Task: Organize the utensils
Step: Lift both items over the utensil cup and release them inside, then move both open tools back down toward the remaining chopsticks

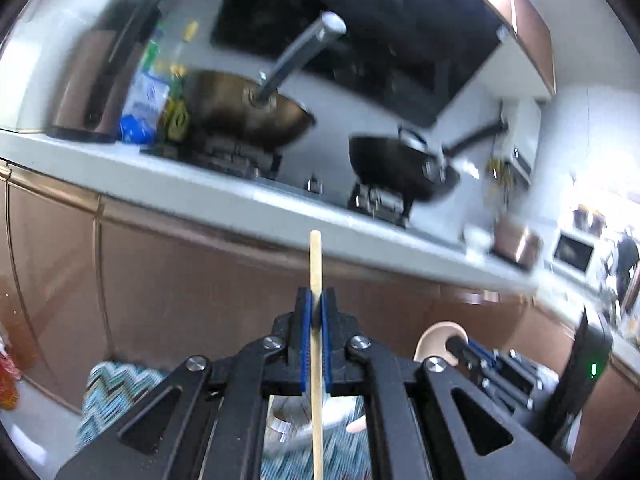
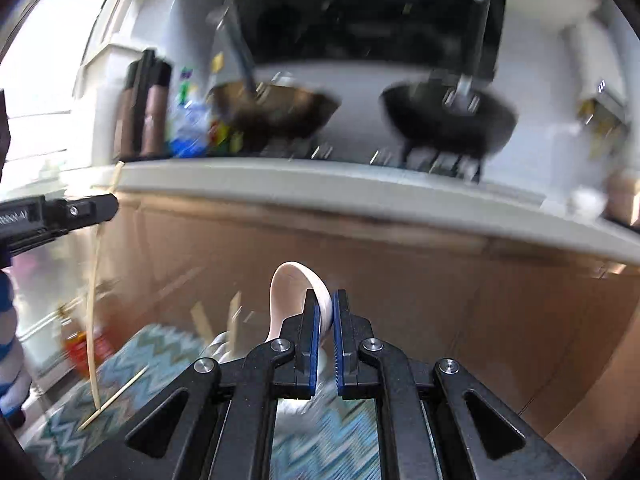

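chopstick [image 1: 316, 264] pale, slim, upright, pinched by left fingers [image 1: 306, 316], right fingers [image 2: 313, 312] pinching cream spoon [image 2: 298, 292]

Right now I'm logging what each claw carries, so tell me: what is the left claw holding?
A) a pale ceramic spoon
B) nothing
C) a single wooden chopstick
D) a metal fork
C: the left claw is shut on a thin wooden chopstick that sticks out past its tips, while the pale spoon sits in the right claw.
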A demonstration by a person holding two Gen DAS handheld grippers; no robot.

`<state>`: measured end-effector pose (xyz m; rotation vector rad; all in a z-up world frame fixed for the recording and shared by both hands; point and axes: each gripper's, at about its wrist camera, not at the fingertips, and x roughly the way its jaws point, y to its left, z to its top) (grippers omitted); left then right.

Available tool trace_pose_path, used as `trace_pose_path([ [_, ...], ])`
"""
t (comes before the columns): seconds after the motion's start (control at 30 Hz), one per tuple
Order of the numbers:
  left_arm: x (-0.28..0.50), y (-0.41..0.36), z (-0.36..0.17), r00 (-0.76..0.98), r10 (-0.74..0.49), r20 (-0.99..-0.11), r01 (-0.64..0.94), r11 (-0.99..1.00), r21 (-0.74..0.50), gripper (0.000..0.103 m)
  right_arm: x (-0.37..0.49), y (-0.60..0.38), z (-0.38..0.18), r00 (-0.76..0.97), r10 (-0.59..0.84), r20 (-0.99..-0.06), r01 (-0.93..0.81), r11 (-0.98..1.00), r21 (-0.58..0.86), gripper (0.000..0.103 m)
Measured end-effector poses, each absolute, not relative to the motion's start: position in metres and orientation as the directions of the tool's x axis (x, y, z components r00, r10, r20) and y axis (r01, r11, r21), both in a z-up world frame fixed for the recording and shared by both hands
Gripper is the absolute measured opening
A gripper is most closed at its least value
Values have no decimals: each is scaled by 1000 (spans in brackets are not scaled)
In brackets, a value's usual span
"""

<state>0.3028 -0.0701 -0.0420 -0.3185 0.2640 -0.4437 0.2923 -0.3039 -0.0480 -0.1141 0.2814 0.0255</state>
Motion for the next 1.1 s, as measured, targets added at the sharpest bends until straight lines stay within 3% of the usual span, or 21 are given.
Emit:
trace_pose_path([
  [0.27,344,-101,-60,947,-310,-88,271,913,-306,4,331,-299,-71,967,-64,-245,22,985,-171,6],
  [0.6,363,-122,-110,971,-225,-83,203,955,-217,4,349,-308,-124,954,-37,-298,-5,990,-141,7],
  [0.77,360,-121,-115,968,-234,-89,212,955,-206,9,353,-305,-139,943,6,-334,-45,993,-111,17],
  [0.87,353,-114,-109,968,-234,-89,211,954,-214,22,347,-306,-136,945,3,-327,-40,993,-108,23],
  [1.1,318,-94,-80,977,-201,-73,186,967,-176,27,319,-305,-106,955,-2,-296,-28,995,-99,23],
])
